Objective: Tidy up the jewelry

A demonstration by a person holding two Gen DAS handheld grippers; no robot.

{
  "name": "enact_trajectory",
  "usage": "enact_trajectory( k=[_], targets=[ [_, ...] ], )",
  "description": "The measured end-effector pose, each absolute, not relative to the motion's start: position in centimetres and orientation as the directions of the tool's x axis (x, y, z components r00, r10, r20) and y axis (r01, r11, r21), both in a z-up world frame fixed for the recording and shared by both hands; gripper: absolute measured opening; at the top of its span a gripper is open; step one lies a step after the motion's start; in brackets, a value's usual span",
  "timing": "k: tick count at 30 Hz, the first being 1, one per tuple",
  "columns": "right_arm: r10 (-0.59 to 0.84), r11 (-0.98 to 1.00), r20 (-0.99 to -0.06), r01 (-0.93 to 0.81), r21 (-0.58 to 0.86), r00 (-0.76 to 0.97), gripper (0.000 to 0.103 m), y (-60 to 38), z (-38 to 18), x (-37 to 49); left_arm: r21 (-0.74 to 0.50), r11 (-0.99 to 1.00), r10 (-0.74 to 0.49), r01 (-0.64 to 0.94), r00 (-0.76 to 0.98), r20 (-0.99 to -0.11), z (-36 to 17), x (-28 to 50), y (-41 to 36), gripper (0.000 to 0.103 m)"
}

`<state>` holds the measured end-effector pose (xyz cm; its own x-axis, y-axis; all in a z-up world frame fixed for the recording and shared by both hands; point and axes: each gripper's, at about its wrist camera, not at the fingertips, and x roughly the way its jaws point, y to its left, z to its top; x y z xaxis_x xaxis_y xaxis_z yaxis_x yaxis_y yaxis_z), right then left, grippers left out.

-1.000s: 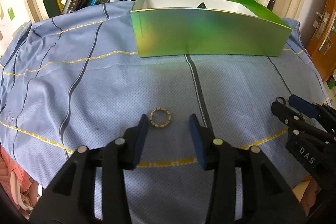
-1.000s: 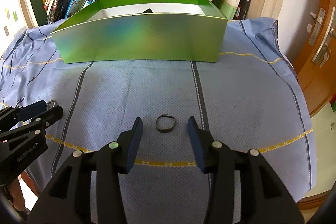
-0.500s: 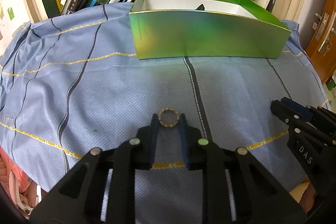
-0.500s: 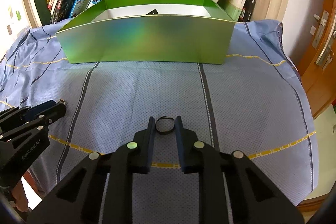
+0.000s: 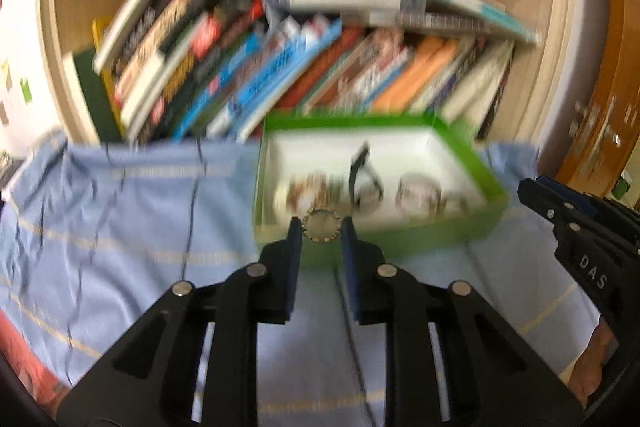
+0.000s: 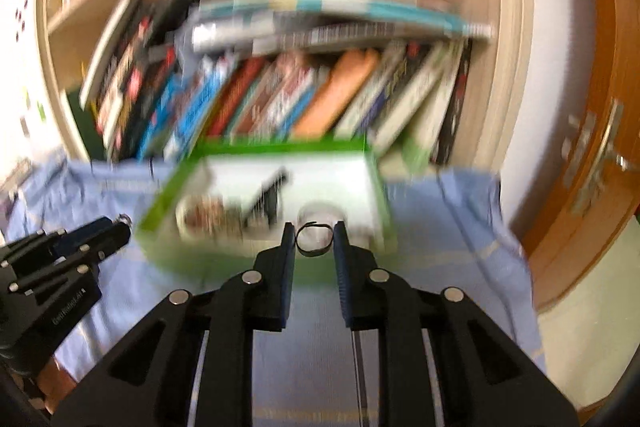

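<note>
both tongs pinch light, stiff, slippery rings by their outer edges, left tongs (image 5: 320, 229) a studded ring (image 5: 321, 225), right tongs (image 6: 313, 237) a dark band (image 6: 313, 238)

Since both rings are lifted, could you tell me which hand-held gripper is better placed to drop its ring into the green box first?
Probably the right hand-held gripper: its dark ring appears over the green box's open interior, the left's beaded ring nearer the front wall.
</note>
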<state>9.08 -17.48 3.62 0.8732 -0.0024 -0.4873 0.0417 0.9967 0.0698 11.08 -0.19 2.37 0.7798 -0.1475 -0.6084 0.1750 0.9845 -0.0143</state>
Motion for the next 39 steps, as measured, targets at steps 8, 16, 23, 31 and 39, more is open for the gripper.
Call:
enact_trajectory(
  k=[8,16,23,31,39],
  targets=[
    [0.061,0.988,-0.605,0.037,0.148,0.794,0.019,-18.2,2.5,18.7,0.009,0.992,-0.092,0.127,0.768,-0.634,3.9,20.2,-1.9,0.020],
    [0.023,0.985,-0.699,0.104,0.139,0.715,0.025,-18.7,-3.1,21.4,-0.013,0.993,-0.091,0.119,0.676,-0.732,-2.1,24.1,-2.1,0.024],
    [0.017,0.987,-0.616,0.084,0.135,0.788,0.068,-19.0,-0.5,17.7,0.012,0.993,-0.075,0.115,0.725,-0.684,-0.5,21.9,-1.5,0.068],
    [-0.104,0.993,-0.465,0.119,0.003,0.879,0.096,-18.3,0.9,6.1,0.065,0.995,-0.023,0.074,0.814,-0.580,1.3,11.9,0.3,0.090],
    [-0.120,0.990,-0.454,0.139,0.008,0.883,0.100,-18.4,1.1,0.6,0.058,0.993,-0.053,0.106,0.817,-0.573,1.6,5.7,0.2,0.099]
  ],
)
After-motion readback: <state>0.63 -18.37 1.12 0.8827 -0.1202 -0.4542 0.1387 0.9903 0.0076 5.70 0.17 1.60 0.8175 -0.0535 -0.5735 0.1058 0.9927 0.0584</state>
